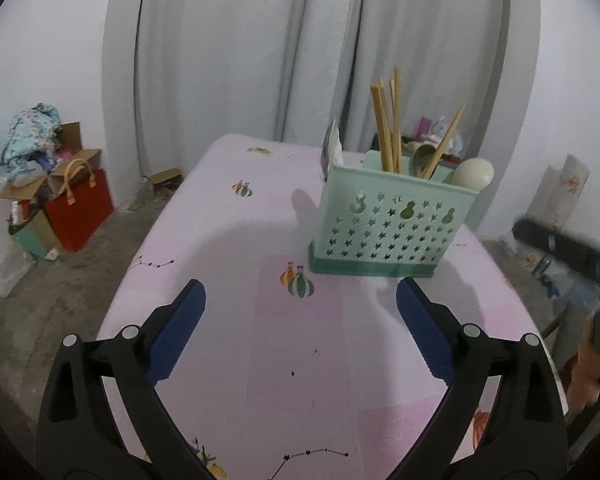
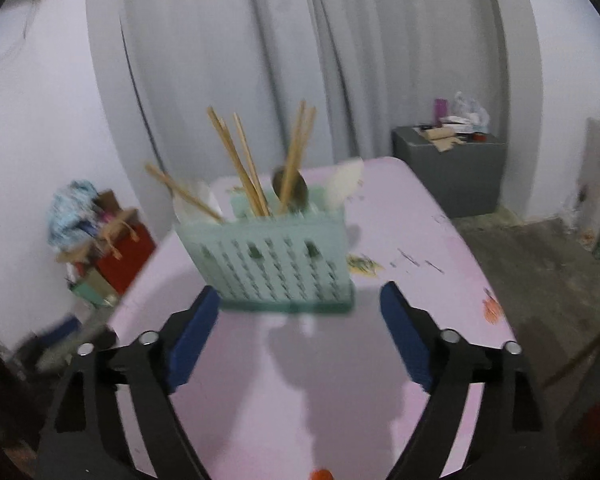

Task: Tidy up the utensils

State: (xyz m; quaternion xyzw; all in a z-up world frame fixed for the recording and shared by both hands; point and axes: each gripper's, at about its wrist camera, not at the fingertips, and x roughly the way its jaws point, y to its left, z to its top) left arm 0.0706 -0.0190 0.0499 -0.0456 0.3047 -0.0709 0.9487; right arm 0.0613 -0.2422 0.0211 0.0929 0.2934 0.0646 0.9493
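Observation:
A mint-green utensil holder (image 1: 384,224) with star-shaped holes stands on the pink table (image 1: 260,216). In it stand several wooden chopsticks (image 1: 386,128), a metal spoon (image 1: 424,158) and a white spoon (image 1: 476,174). My left gripper (image 1: 300,300) is open, its blue pads wide apart, a little in front of the holder and left of it, with nothing between them. In the blurred right wrist view the holder (image 2: 276,260) with chopsticks (image 2: 240,164) stands just beyond my right gripper (image 2: 300,300), which is open and empty, its left pad close to the holder's base.
A red bag (image 1: 80,208) and cardboard boxes with clutter sit on the floor at the left wall. A grey cabinet (image 2: 452,176) with small items stands behind the table at the right. Grey curtains hang behind. A dark blurred shape (image 1: 572,248) crosses the right edge of the left wrist view.

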